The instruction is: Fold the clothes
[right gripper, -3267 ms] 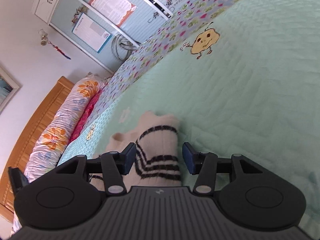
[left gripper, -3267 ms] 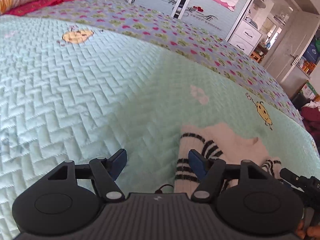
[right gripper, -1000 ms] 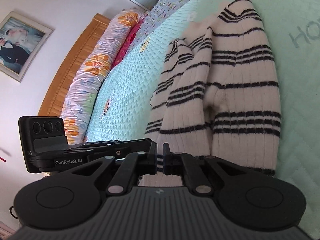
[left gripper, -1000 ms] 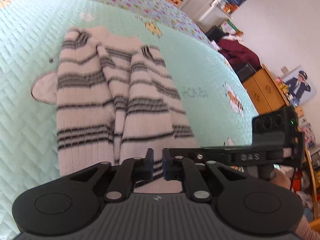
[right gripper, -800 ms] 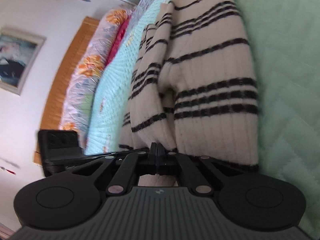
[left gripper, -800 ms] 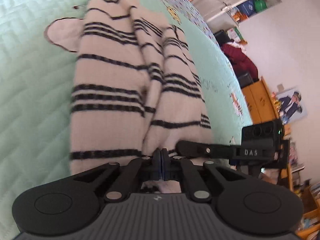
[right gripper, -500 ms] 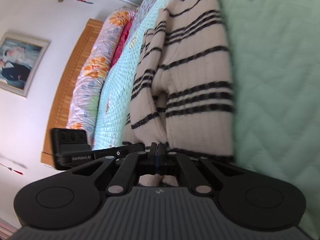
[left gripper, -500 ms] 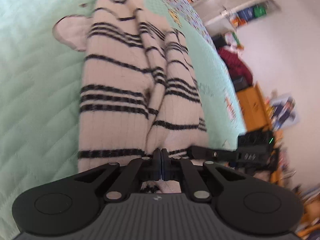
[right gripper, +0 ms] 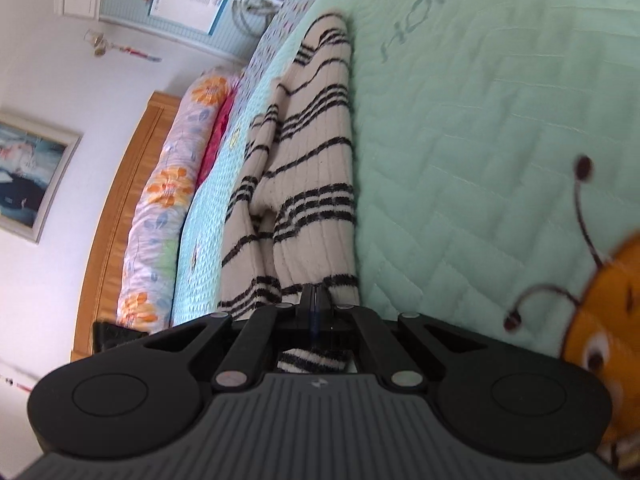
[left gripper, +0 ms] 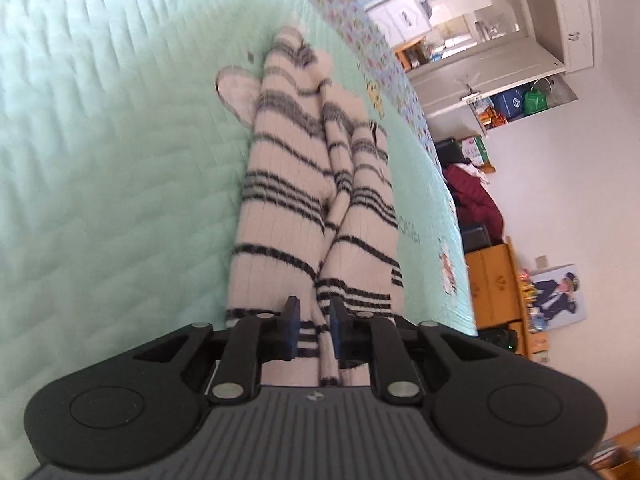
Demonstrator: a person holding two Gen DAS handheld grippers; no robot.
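Striped sweater (left gripper: 304, 216) on "HONEY" quilt (right gripper: 480, 128), left tongs (left gripper: 313, 326) opening (hem between), right tongs (right gripper: 315, 312) clamped on hem.

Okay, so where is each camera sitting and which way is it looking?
Left wrist: rides on the left gripper, looking along the striped sweater across the green bedspread toward a doorway; its jaws are opening, with the hem between them.
Right wrist: rides on the right gripper, looking up the sweater toward the pillow and headboard; its jaws are pinched on the hem.
Shared: sweater and bedspread.
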